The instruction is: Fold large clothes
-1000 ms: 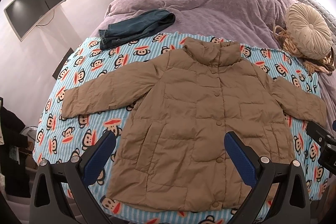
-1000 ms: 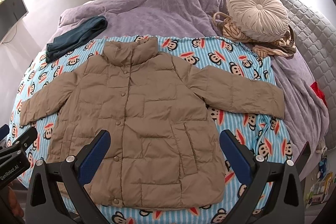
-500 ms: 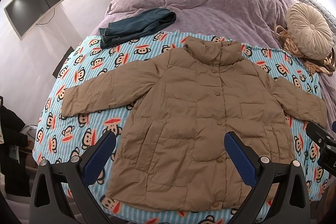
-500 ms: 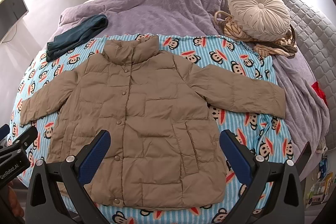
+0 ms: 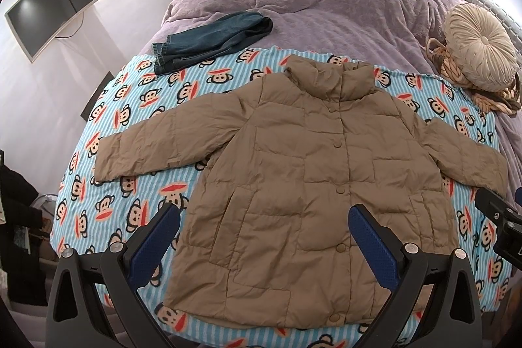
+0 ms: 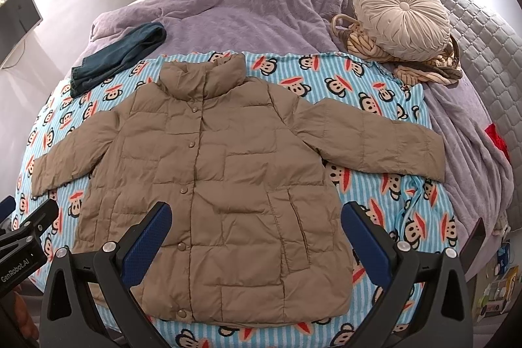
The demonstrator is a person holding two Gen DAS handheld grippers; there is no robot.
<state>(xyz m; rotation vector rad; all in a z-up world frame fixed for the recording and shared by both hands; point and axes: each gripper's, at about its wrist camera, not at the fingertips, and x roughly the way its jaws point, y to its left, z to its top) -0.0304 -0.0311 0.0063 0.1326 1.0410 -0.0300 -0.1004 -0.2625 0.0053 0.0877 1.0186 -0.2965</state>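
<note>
Tan puffer jacket is laid flat, front up and snapped shut, on the monkey-print blanket over the bed, collar pointed away from the cameras and both sleeves spread out to the sides. Left gripper and right gripper are both held above the hem end with jaws spread wide and nothing gripped; no contact with the fabric is seen. Folded jeans are seen near the blanket's far left corner, and a round cushion at the far right.
</note>
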